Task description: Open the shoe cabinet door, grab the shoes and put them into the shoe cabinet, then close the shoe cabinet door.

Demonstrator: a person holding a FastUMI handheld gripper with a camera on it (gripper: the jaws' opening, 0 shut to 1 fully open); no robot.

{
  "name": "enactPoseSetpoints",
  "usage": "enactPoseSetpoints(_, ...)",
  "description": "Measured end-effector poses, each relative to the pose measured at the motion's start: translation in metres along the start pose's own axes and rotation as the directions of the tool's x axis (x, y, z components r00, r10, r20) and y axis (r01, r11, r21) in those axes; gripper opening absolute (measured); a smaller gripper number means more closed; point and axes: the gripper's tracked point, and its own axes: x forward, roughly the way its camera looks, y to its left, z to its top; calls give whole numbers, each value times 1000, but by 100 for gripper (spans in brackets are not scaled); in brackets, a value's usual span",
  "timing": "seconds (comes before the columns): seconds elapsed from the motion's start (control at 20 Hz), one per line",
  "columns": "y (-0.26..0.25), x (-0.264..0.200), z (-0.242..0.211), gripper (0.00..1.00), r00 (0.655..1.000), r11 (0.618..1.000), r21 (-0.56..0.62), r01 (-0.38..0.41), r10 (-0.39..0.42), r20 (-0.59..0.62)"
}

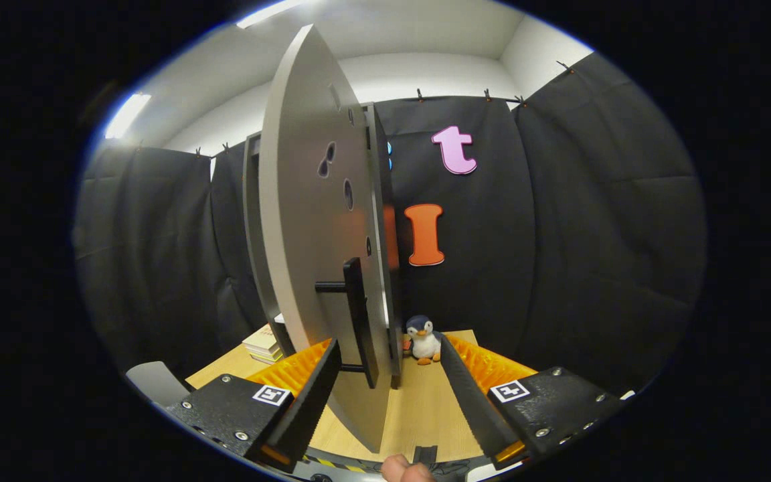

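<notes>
Shoe cabinet door (312, 221): flat grey panel, swung open, edge-on between the fingers.
Handle (357, 321): dark straight bar.
Claw (389, 375): fingers wide apart, gripping nothing.
Desk (425, 408): pale wood.

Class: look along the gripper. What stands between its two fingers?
In the gripper view, the open gripper straddles the cabinet door's edge and its dark handle; neither finger presses it.

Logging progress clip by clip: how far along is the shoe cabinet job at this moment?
Done: the cabinet door is swung open, edge-on. In hand: the hand-held gripper is open, its fingers either side of the door's lower edge and black handle, pressing on neither. I can't tell whether shoes are inside, so it is unclear whether loading or just closing is left.
</notes>
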Motion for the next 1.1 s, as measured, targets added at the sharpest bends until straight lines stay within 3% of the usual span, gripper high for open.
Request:
enactPoseSetpoints(0.5,30,9,2,91,996,997,4,78,-77,-37)
enactPoseSetpoints(1.1,166,54,3,91,996,992,-116,58,-66,-68)
